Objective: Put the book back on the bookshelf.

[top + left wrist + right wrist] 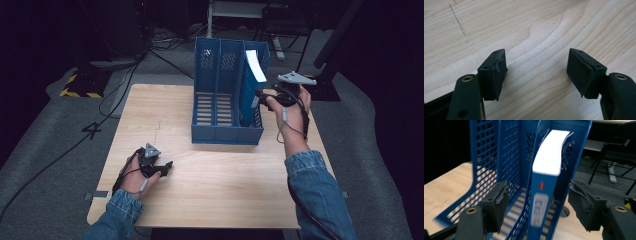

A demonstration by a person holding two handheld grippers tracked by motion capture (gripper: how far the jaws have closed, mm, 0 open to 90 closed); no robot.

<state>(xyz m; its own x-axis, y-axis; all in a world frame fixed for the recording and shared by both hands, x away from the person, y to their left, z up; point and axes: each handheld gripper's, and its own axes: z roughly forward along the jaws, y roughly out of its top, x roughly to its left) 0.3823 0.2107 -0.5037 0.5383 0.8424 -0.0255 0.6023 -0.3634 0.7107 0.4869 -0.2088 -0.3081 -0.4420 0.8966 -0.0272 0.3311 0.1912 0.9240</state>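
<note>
A light wooden tabletop in a dark room is carrying one blue file rack with three compartments. One blue book is standing upright in the rightmost one, so the filing is judged done. The right gripper is gaping around it without touching; the left gripper is resting wide and empty.

tables: 1, wooden table, centre of frame | file racks: 1, blue file rack, upper centre, 3 compartments | books: 1, blue book with white page edge, rightmost compartment | tongs: 2, left tongs lower left, right tongs upper right
</note>
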